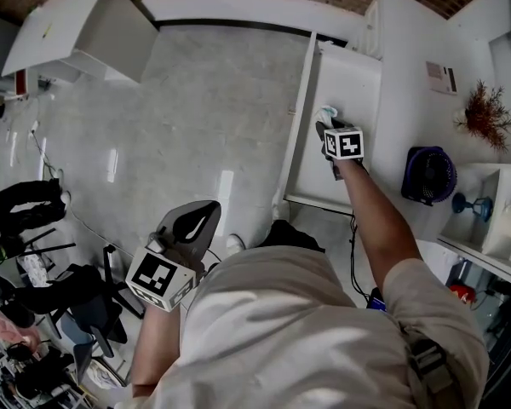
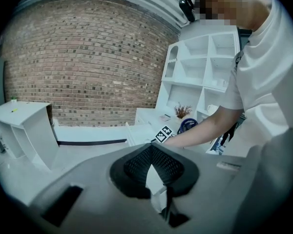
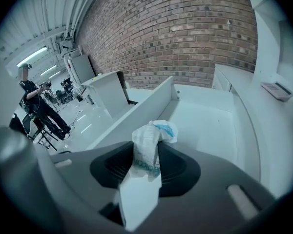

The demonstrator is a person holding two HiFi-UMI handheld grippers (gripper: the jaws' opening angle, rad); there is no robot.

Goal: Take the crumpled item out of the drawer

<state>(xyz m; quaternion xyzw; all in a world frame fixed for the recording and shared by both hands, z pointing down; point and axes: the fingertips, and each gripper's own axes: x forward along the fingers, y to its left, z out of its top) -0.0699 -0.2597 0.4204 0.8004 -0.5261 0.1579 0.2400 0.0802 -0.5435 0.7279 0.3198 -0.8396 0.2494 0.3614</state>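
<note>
The crumpled item (image 3: 147,150), a white wrapper with blue-green print, is pinched between the jaws of my right gripper (image 3: 146,157). It sticks up past the tips, over the inside of the open white drawer (image 3: 205,126). From the head view the right gripper (image 1: 327,126) reaches into the drawer (image 1: 300,113) near its far end, and the crumpled item (image 1: 326,112) shows at the tip. My left gripper (image 1: 203,220) hangs low beside the person's body over the floor. In its own view the left gripper (image 2: 150,154) has tips that meet, with nothing in them.
The drawer juts out from a white cabinet whose top carries a blue fan (image 1: 427,175), a dried plant (image 1: 487,113) and a card (image 1: 442,77). A white cabinet (image 1: 85,28) stands at the far left. Black chairs (image 1: 34,220) crowd the left floor. A person (image 3: 34,104) stands far off.
</note>
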